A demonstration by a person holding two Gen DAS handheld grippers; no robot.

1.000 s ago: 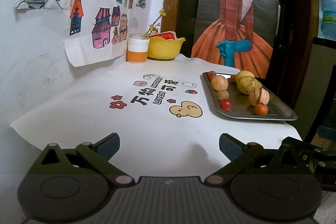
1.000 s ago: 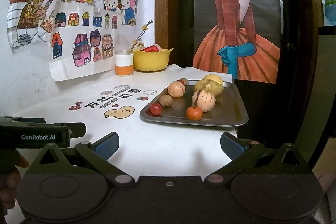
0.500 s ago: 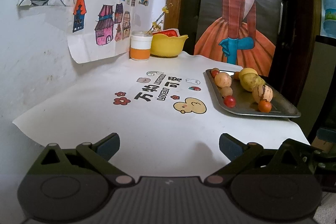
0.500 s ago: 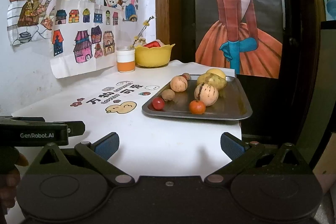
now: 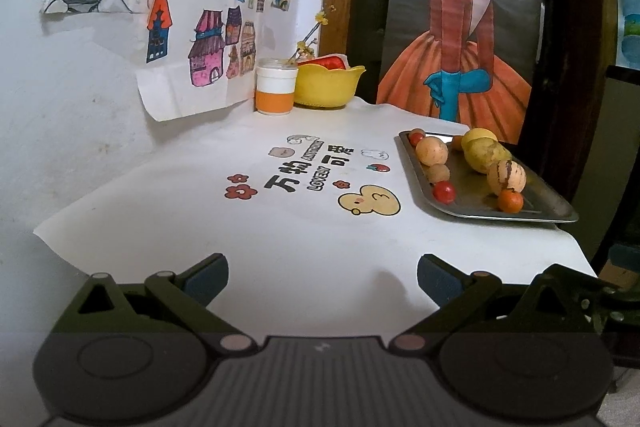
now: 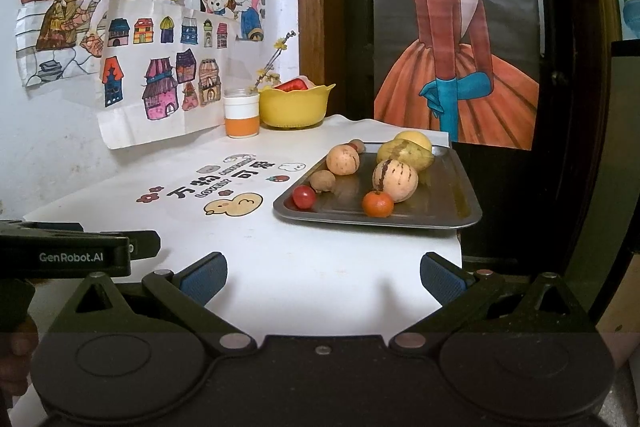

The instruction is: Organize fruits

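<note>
Both hand-held grippers idle, fruit on the tray.

Left wrist view: the left hand-held gripper [image 5: 322, 277] stands with fingers wide apart, empty, above the white surface [image 5: 240, 227]; the metal tray [image 5: 536, 205] of fruit lies far right.
Right wrist view: the right hand-held gripper [image 6: 323, 277] is likewise spread and empty; a small orange fruit [image 6: 377, 203] and a red tomato [image 6: 304, 197] sit at the tray's near edge, and a yellow bowl [image 6: 294, 107] stands at the back.

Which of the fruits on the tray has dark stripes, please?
The large pale melon behind the orange; the other fruits on the tray are plain-skinned.
</note>
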